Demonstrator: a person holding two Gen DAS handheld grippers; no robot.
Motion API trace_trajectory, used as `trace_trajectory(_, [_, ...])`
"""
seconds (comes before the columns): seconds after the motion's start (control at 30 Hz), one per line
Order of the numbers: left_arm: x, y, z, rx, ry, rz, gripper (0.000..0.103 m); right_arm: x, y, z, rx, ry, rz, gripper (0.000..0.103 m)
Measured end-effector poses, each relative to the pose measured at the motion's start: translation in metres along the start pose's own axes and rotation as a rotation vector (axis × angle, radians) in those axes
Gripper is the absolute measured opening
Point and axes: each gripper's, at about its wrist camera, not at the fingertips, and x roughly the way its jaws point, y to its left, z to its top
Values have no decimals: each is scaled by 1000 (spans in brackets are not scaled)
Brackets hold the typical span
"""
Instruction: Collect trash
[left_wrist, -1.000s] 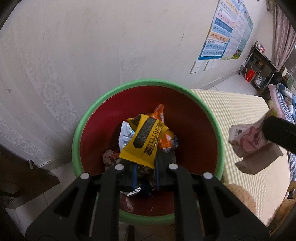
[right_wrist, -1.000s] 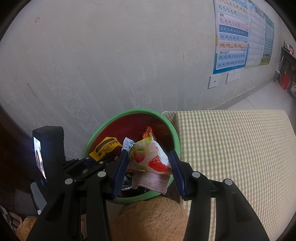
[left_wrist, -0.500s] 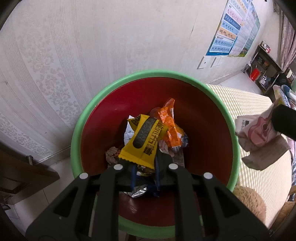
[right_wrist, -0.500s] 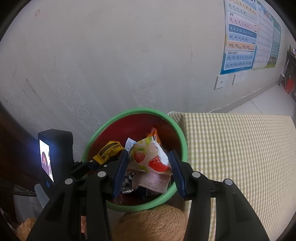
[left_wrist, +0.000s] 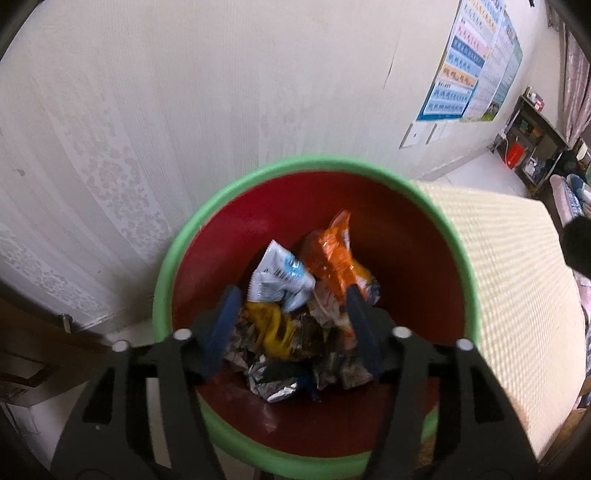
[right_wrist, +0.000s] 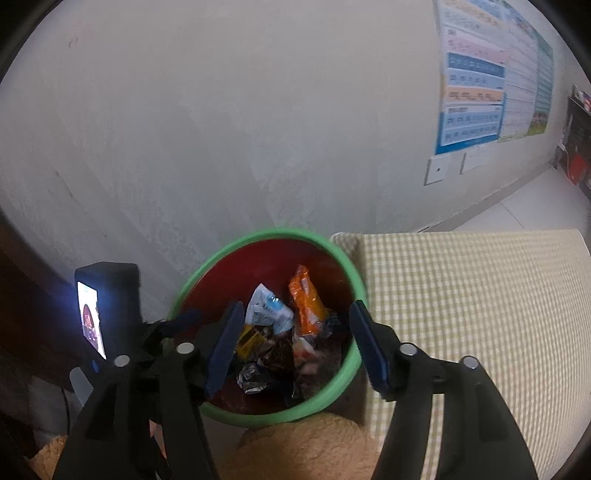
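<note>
A: What are the two grippers doing over the bin?

B: Both are hanging above the bin (left_wrist: 173, 280), a red tub with a green rim standing against the wall. The left gripper (left_wrist: 291, 328) is standing released, its jaws having just been opening, and nothing is sitting between them. The right gripper (right_wrist: 295, 345) is the same: jaws having just been opening, spread apart, empty.

A: Where is the trash lying?

B: It is piling up in the bottom of the bin: an orange wrapper (left_wrist: 332, 258) leaning toward the far wall of the bin, a white and blue wrapper (left_wrist: 279, 275) just beside it, a yellow wrapper (left_wrist: 269, 328) and crumpled foil (left_wrist: 273, 380) on the near side of the bin.

A: What is likely going wrong from here?

B: I am judging that the light wrappers are the worry. One may be clinging to a blue pad and getting carried back out as the gripper is pulling away. The two grippers are also crowding the same opening, so they may be knocking together, or clipping the green rim and tipping the bin. The bed (right_wrist: 461, 314), covered in checked cloth, is touching the right side of the bin, so a wrapper flicked out may be landing there.
</note>
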Motion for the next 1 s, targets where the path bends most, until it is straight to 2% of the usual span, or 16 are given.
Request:
trace_trajectory(0.13, [-24, -17, 6, 35, -80, -8, 79, -32, -27, -7, 44, -88, -30, 77])
trace_trajectory(0.2, [-43, -32, 9, 59, -141, -19, 92, -52, -42, -11, 66, -135, -49, 84])
trace_trajectory(0.3, [-69, -56, 12, 81, -229, -59, 98, -91, -68, -18, 103, -230, -93, 91])
trace_trajectory(0.5, [-126, -113, 13, 175, -442, -76, 98, -170, -98, -35, 126, -461, -192, 96])
trace_trajectory(0.57, [-143, -131, 15, 203, -478, -91, 98, -196, -104, -42, 112, -543, -241, 96])
trace_trajectory(0.67, [-162, -152, 17, 184, -501, -86, 98, -227, -112, -54, 98, -639, -326, 96])
trace_trajectory(0.77, [-177, -171, 15, 178, -549, -62, 98, -241, -126, -63, 137, -658, -384, 96])
trace_trajectory(0.93, [-195, -196, 10, 213, -555, -96, 98, -253, -155, -76, 228, -618, -418, 96])
trace_trajectory(1.0, [-202, -203, 4, 238, -569, -92, 98, -255, -160, -85, 231, -659, -464, 96])
